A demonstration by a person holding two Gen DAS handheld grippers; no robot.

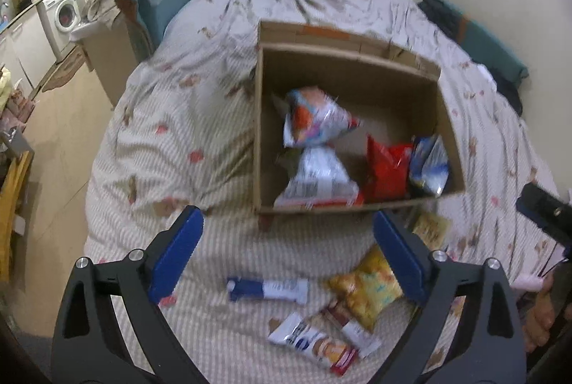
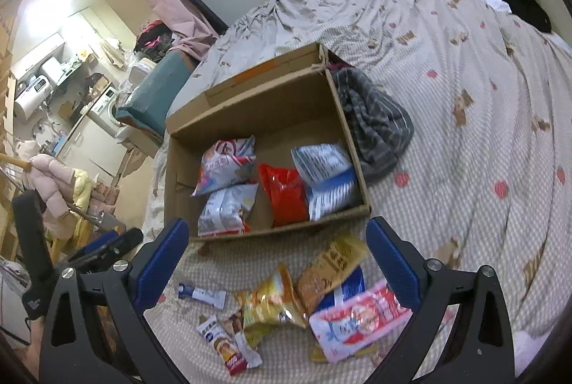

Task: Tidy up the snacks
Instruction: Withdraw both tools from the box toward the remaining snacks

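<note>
Midway, seemingly: four packets lie in the cardboard box at twelve o'clock; both the left gripper and right gripper gape empty; next, seize the yellow snack bag at six o'clock.

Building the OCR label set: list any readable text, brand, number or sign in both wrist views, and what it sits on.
None reads with confidence.
Red bag in the cardboard box: no legible print.
Blue-white pack in the box: lines of print, too blurred.
Yellow chip bag on the bed: blurred.
Brown-gold packet: characters too blurred.
Pink pack: graphics only, text blurred.
Small blue-white bar: too small.
Washing machine: no readable marking.
</note>
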